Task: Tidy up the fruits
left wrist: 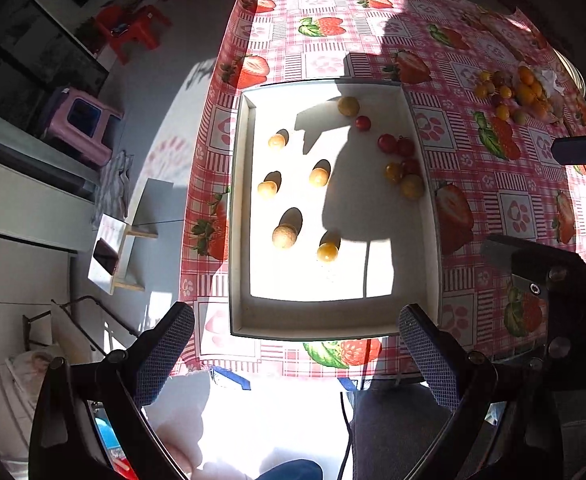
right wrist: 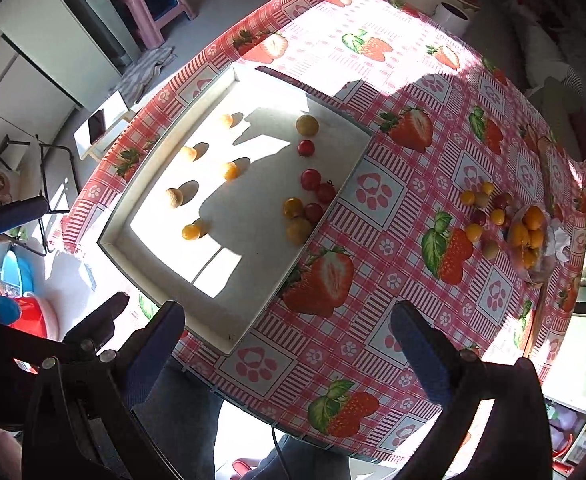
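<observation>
Fruits are lying sorted in the tray (left wrist: pixel 427 208) at mid-frame: pale yellow ones (left wrist: pixel 319 176) spaced apart on its left half, red tomatoes (left wrist: pixel 387 143) bunching with two yellow ones against its right wall, apparently grouped by colour. The unsorted pile (right wrist: pixel 505 216) is waiting at the right of the right-wrist frame, well apart on the tablecloth (right wrist: pixel 373 80). I am holding both grippers back at the near edge, left gripper (left wrist: pixel 297 344) and right gripper (right wrist: pixel 289 340), jaws wide and carrying nothing, likely ready for the next pick.
</observation>
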### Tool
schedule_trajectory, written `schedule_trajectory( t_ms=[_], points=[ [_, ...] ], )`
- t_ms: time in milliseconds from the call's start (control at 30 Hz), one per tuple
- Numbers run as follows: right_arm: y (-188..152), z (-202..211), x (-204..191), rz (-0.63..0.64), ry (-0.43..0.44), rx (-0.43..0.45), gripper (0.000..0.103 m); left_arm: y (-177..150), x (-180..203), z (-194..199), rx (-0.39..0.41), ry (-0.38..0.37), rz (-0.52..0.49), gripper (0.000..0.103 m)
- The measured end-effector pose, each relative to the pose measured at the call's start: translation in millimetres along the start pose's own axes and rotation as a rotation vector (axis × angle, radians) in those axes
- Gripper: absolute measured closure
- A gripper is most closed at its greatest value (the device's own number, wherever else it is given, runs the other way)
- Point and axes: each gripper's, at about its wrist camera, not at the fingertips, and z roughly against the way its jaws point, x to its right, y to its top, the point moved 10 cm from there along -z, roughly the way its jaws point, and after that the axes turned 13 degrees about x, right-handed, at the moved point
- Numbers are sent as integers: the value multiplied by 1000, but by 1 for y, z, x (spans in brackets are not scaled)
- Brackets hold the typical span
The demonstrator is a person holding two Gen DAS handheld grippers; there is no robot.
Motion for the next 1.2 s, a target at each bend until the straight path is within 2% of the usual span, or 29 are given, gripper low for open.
schedule_trajectory(
  t_ms=[467, 1200],
  points=[
    [1, 14, 13, 25, -9, 26, 0, 3, 11, 12, 1, 5, 38, 0],
    [-3, 17, 12, 29, -7, 28, 0, -2, 16, 15, 0, 20, 32, 0]
  ],
)
